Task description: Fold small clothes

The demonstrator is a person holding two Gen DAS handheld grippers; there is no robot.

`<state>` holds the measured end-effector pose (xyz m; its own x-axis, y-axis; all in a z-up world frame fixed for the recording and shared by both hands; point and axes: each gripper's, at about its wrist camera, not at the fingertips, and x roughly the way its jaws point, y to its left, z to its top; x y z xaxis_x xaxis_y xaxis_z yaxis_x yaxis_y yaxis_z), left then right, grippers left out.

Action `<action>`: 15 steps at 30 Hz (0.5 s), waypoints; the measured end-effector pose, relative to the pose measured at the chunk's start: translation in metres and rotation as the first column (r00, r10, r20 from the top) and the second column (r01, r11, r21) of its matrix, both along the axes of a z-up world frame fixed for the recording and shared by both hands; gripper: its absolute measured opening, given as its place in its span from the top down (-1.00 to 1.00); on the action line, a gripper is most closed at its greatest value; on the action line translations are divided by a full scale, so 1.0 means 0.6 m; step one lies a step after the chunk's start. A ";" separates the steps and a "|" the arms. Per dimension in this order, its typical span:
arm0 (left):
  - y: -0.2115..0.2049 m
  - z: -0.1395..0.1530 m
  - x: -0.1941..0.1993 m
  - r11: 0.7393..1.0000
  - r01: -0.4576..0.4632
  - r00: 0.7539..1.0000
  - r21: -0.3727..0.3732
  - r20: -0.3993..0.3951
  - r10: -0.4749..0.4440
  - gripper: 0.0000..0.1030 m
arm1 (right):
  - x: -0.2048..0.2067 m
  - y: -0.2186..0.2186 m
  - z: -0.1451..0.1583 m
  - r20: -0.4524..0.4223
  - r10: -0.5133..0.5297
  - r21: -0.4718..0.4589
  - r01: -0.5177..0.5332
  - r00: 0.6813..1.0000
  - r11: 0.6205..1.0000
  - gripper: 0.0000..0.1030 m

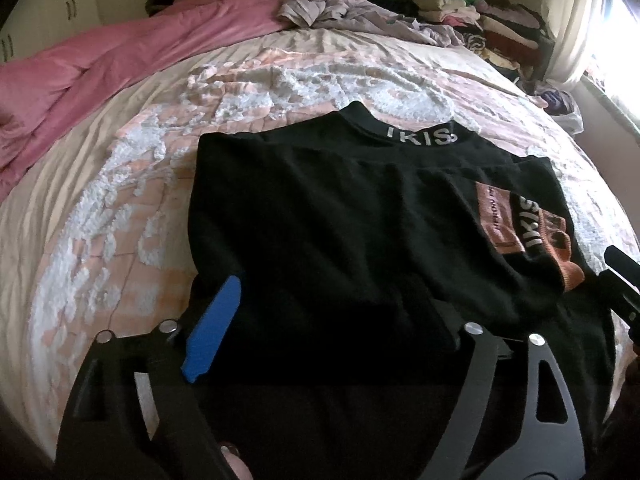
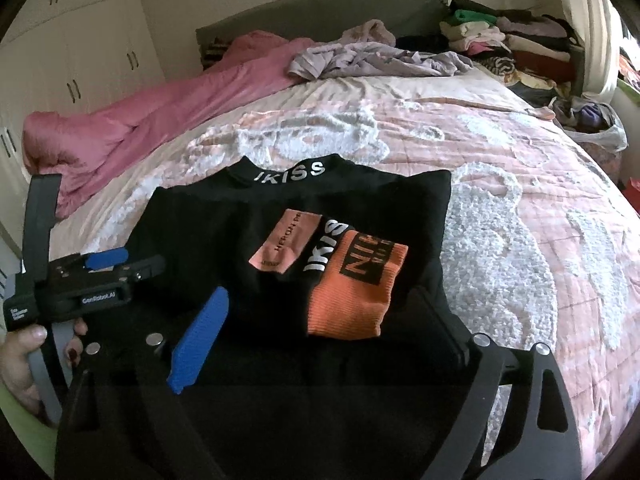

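A black top [image 1: 340,220] with "IKISS" on its collar lies partly folded on the bed, an orange and pink sleeve cuff [image 1: 552,248] laid across its right side. It also shows in the right wrist view [image 2: 224,224], with the cuff [image 2: 352,292] in the middle. My left gripper [image 1: 320,320] is open over the top's near hem; its blue finger [image 1: 216,328] shows, the other is hidden against the dark cloth. My right gripper [image 2: 316,340] is open over the near hem too, with its blue finger [image 2: 200,344] visible. The left gripper [image 2: 104,264] shows at the left of the right wrist view.
The bed has a pink and white textured bedspread [image 2: 520,220]. A pink duvet [image 1: 100,76] lies along the far left. A crumpled lilac garment [image 2: 360,56] lies at the head. Stacks of folded clothes [image 2: 512,40] stand at the far right corner. White wardrobes [image 2: 80,40] are at the left.
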<state>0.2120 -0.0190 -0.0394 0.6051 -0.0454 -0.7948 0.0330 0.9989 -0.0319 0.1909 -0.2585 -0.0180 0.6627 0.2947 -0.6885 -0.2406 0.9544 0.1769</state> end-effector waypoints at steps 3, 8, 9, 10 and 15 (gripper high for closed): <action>0.001 0.004 -0.006 1.000 -0.002 1.000 0.002 0.005 0.002 -0.61 | -0.005 -0.001 0.004 0.005 -0.007 -0.006 0.007 1.000 1.000 -0.76; 0.006 0.014 -0.014 1.000 -0.010 1.000 -0.002 0.018 0.010 -0.81 | -0.015 -0.002 0.011 0.019 -0.009 -0.009 0.009 1.000 1.000 -0.76; 0.008 0.017 -0.017 1.000 -0.012 1.000 -0.005 0.020 0.012 -0.81 | -0.018 -0.002 0.013 0.022 -0.008 -0.007 0.008 1.000 1.000 -0.76; 0.010 0.019 -0.018 1.000 -0.013 1.000 -0.005 0.021 0.014 -0.81 | -0.020 -0.002 0.015 0.025 -0.007 -0.007 0.007 1.000 1.000 -0.76; 0.018 0.033 -0.032 1.000 -0.015 0.999 -0.010 0.035 0.015 -0.81 | -0.037 0.001 0.026 0.045 -0.005 -0.007 0.006 0.999 1.000 -0.76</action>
